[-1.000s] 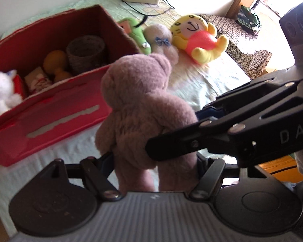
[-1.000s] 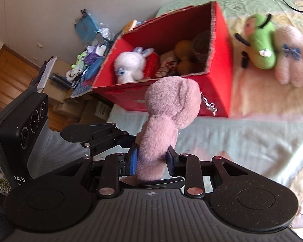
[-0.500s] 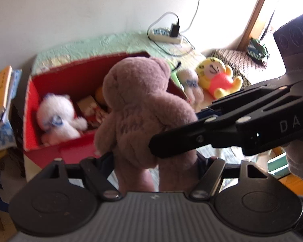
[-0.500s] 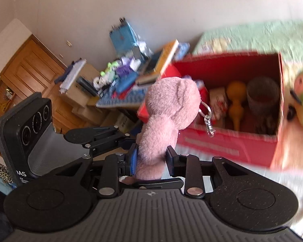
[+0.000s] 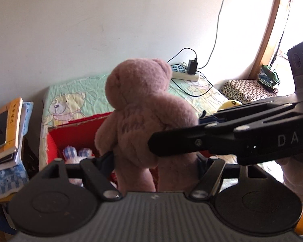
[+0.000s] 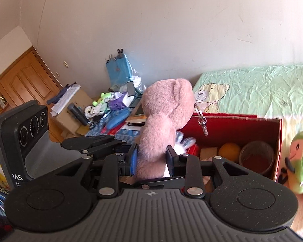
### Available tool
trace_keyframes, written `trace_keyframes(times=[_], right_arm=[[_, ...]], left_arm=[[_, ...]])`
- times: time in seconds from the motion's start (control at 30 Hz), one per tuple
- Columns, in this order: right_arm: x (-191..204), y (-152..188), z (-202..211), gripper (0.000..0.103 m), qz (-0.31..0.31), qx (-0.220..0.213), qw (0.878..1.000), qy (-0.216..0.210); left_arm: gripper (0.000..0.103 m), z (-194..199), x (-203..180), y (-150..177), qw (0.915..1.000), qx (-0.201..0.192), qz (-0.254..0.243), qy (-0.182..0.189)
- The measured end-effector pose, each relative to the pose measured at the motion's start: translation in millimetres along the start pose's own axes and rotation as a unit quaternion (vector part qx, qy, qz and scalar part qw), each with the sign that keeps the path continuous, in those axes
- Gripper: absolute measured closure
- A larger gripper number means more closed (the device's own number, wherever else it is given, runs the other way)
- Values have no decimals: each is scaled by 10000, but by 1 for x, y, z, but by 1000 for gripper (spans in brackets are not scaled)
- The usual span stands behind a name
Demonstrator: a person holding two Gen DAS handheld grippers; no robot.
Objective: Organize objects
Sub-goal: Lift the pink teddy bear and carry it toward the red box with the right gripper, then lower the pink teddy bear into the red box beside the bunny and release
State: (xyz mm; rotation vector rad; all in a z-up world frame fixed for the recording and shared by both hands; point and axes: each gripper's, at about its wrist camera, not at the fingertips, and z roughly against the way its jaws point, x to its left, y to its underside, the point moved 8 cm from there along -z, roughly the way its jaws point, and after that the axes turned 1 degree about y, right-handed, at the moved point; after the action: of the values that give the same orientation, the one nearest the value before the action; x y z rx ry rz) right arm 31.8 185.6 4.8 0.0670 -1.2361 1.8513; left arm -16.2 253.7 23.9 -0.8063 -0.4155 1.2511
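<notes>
A pink plush bear (image 5: 143,109) is held upright by both grippers, above the near side of the open red box (image 5: 74,135). My left gripper (image 5: 155,161) is shut on its legs. My right gripper (image 6: 151,159) is shut on its body; its fingers (image 5: 192,143) cross the left wrist view from the right. The bear (image 6: 165,119) has a metal keyring clip at its head. The red box (image 6: 242,127) holds a white plush, an orange gourd and a brown cup (image 6: 256,159).
A green plush (image 6: 301,161) lies on the bed right of the box. A power strip (image 5: 183,74) with cables sits at the bed's far edge. Stacked books (image 5: 4,131) stand left of the bed. A cluttered table (image 6: 111,111) and a wooden door are further left.
Both grippers lifted the bear and carried it up over the red box. The views tilted upward, so the wall now fills the top and the box sits lower.
</notes>
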Motion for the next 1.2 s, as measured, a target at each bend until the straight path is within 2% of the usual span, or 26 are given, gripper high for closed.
trace_keyframes(times=[0.23,0.57,0.9,1.03,1.2], right_arm=[[-29,3,-30,72,-74,300,9995,101],[-61,22,-70,73,-475,827,9953,139],[-78,32,-91,73,-636,1215,9905,122],[-83,40,-101,74,-684,1467,9865,262],[-82,43,-105,73,-589,1547,9859,258]], left_arm=[[30,-42,17,6,9993,234,290,-21],[30,-94,40,31,9934,880,701,-239],[30,-113,55,46,9874,1181,998,-346],[33,-114,55,46,9858,1279,986,-466],[34,-114,55,48,9849,1318,934,-618]])
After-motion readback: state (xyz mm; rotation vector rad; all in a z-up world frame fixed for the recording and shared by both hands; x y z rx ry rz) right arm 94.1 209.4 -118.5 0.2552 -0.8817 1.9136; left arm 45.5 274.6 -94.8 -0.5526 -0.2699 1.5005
